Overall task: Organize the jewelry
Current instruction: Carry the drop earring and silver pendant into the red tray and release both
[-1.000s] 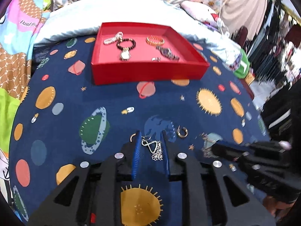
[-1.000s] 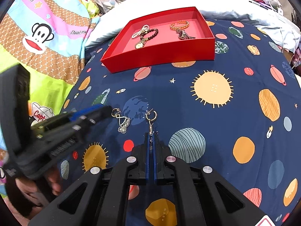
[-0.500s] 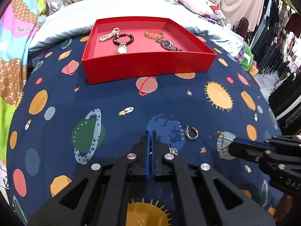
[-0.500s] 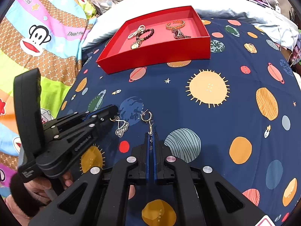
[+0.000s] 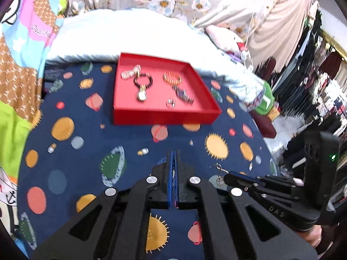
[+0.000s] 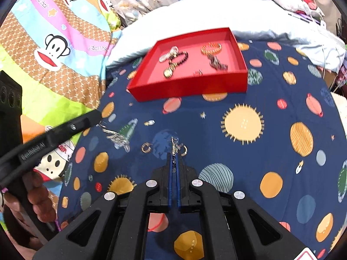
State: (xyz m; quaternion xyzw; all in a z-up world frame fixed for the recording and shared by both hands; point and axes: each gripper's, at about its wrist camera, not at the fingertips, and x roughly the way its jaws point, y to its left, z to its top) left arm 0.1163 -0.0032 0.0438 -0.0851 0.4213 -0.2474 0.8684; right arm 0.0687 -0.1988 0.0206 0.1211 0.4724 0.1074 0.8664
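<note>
A red tray [image 5: 160, 117] [image 6: 186, 86] holds bracelets, a pendant and a ring. My left gripper [image 5: 173, 153] is shut on a silver filigree earring, which hangs from its tip in the right wrist view [image 6: 118, 137], lifted above the cloth. My right gripper [image 6: 173, 155] is shut on a second dangling earring [image 6: 173, 145], also seen at its tip in the left wrist view [image 5: 220, 173]. Two small gold hoop earrings [image 6: 147, 147] [image 6: 184, 149] lie on the navy planet-print cloth near the right gripper's tip.
The navy cloth [image 6: 260, 151] covers a bed. A white pillow [image 5: 121, 36] lies behind the tray. A bright cartoon-monkey blanket [image 6: 49, 49] is at the left. Clothes racks [image 5: 314, 69] stand at the right.
My left gripper shut on the silver earring and has lifted it off the cloth. My right gripper has lifted its earring too. Both have moved up and toward the tray.
</note>
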